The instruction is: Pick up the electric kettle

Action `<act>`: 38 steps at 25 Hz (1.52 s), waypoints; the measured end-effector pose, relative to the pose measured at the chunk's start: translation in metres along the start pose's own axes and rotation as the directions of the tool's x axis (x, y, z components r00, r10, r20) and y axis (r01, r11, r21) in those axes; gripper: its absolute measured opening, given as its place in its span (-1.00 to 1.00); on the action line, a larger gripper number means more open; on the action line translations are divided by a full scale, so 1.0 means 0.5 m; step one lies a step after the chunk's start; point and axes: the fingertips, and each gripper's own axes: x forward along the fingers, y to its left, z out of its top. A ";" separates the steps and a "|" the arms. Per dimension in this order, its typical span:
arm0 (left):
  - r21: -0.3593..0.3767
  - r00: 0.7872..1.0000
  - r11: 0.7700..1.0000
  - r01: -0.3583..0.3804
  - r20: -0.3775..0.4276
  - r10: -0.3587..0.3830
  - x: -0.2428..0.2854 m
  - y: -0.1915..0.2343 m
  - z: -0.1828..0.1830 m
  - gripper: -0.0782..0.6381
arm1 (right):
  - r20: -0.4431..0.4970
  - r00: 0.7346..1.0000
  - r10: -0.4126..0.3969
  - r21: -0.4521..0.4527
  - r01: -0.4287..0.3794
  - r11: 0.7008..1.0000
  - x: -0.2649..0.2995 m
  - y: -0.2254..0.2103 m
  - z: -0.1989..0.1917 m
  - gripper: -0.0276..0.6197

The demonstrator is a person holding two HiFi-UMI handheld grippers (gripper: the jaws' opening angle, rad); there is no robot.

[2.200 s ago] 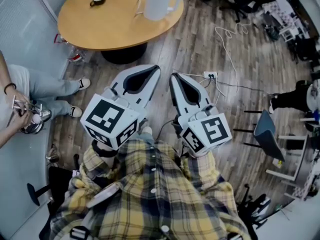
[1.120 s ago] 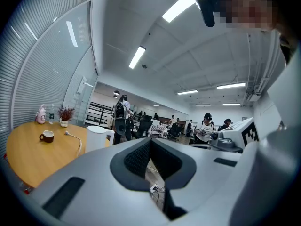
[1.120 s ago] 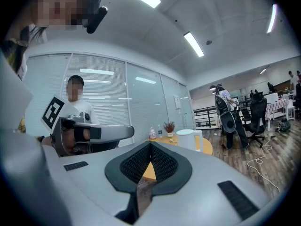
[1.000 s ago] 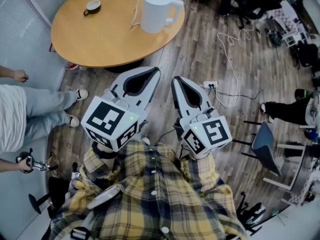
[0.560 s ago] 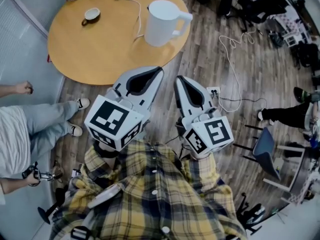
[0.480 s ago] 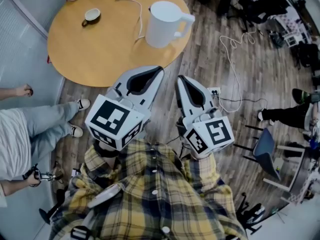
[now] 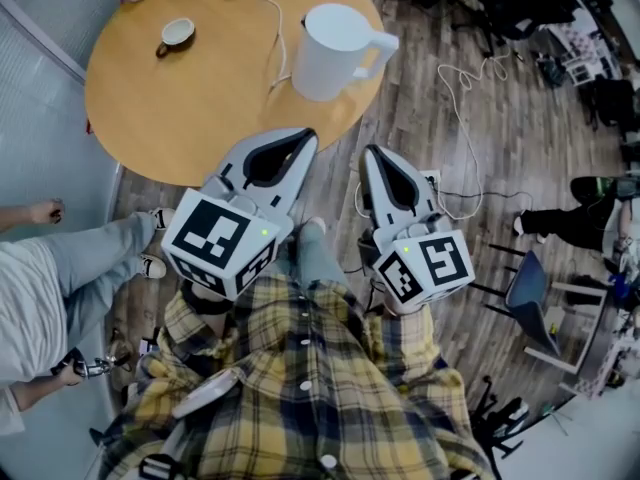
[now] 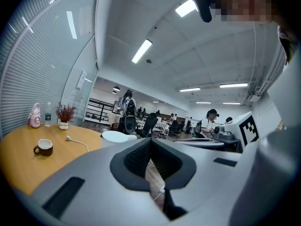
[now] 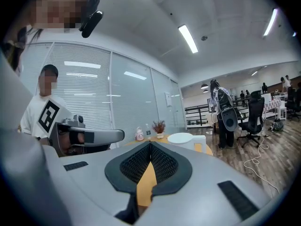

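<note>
Moved up on the surface (image 7: 190, 98) since a second back: kettle (image 7: 335, 53) now closer to both tool tips in head view, near edge right under them.

Left to right:
- Cup (image 7: 175, 34) on far-left part of surface, well apart from kettle. Not relevant.
- White cable (image 7: 265, 13) running from far edge down to kettle's left side; cannot tell if plugged into it.
- Left tool (image 7: 303, 134): jaws together, nothing between, tips over near edge of surface.
- Kettle: upright, lid on, by right edge of surface. Ahead of both tools, roughly between their two lines. Handle (image 7: 382, 46) sticking out right, toward that edge, grip bar running top to bottom.
- Right tool (image 7: 372, 151): jaws pressed together too, empty, tips just short of surface edge, over wood floor (image 7: 470, 168).

Key relation: handle dead ahead of right tool, off to right of left tool. Seen just right of centre in right gripper view; only lid rim showing, left of centre, in left gripper view.

Judgement: right tool better placed for handle. Still approach phase, no contact. Needs jaws parted before final reach, then straddling handle bar. Worth watching cable drag on lift.
</note>
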 end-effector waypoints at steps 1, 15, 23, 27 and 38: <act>-0.001 1.000 1.000 -0.001 -0.001 0.001 0.004 0.007 0.000 -0.77 | -0.002 1.000 -0.003 0.000 0.003 1.000 0.006 -0.005 -0.001 -0.82; -0.012 0.999 0.999 -0.051 -0.005 0.051 0.082 0.091 0.020 -0.77 | -0.020 0.999 0.037 0.008 -0.036 0.999 0.115 -0.071 0.017 -0.82; -0.006 0.996 0.996 -0.089 0.007 0.089 0.203 0.143 0.053 -0.77 | -0.018 0.997 0.076 0.000 -0.076 0.997 0.198 -0.176 0.052 -0.82; -0.004 0.993 0.993 -0.121 0.014 0.121 0.249 0.155 0.074 -0.77 | -0.018 0.995 0.099 -0.004 -0.099 0.995 0.228 -0.226 0.078 -0.82; -0.005 0.975 0.976 -0.218 0.042 0.218 0.349 0.217 0.114 -0.77 | -0.029 0.983 0.180 -0.024 -0.180 0.983 0.328 -0.325 0.118 -0.82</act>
